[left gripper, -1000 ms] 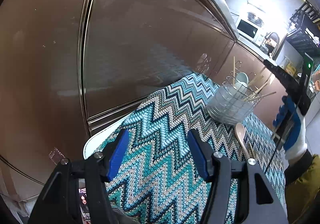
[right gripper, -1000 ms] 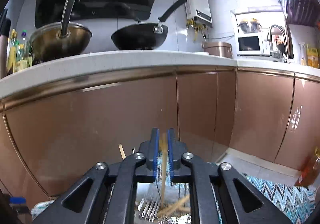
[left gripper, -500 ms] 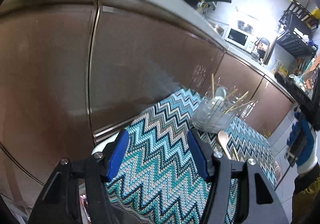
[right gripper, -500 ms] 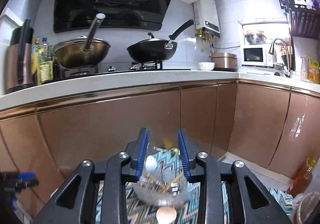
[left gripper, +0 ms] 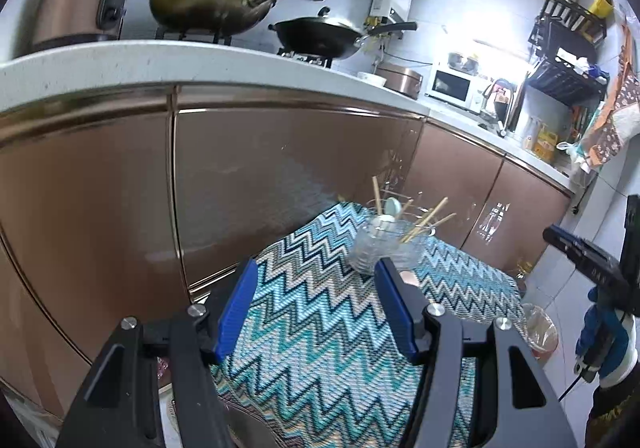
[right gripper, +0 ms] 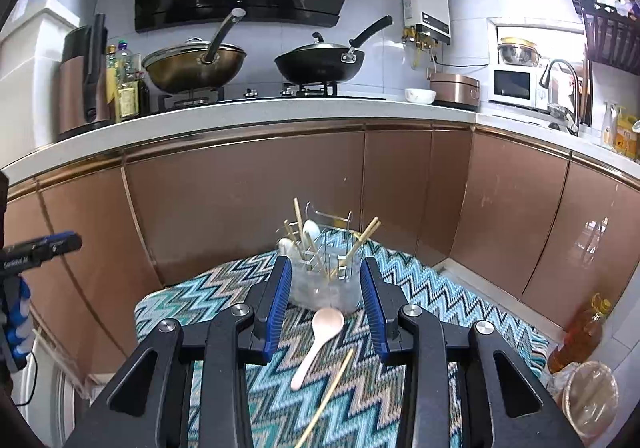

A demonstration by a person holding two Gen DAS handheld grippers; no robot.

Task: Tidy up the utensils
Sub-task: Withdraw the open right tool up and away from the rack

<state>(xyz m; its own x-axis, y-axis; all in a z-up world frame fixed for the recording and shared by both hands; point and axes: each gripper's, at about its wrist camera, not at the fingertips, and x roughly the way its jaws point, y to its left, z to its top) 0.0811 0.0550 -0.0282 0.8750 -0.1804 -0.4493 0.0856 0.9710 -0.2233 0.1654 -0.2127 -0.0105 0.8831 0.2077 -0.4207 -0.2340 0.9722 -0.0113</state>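
A clear utensil holder (right gripper: 322, 284) stands at the far end of the zigzag cloth (right gripper: 432, 300), with several chopsticks and two white spoons upright in it. In front of it on the cloth lie a wooden spoon (right gripper: 318, 340) and one chopstick (right gripper: 332, 388). My right gripper (right gripper: 325, 264) hangs open above the cloth, short of the holder, with nothing between its blue pads. My left gripper (left gripper: 316, 268) is open and empty too, well back from the holder (left gripper: 386, 248). Each gripper shows at the edge of the other view, the right gripper (left gripper: 588, 264) in a blue-gloved hand (left gripper: 608, 336).
Brown cabinet doors (right gripper: 240, 215) rise right behind the cloth, under a white counter (right gripper: 280, 115) with two pans, a microwave and a sink. An oil bottle (right gripper: 580, 332) and a lidded container (right gripper: 592, 392) stand on the floor at the right.
My right gripper was shut on a chopstick over the holder; it has let go, opened and drawn back. The left gripper rose and drew back, still open.
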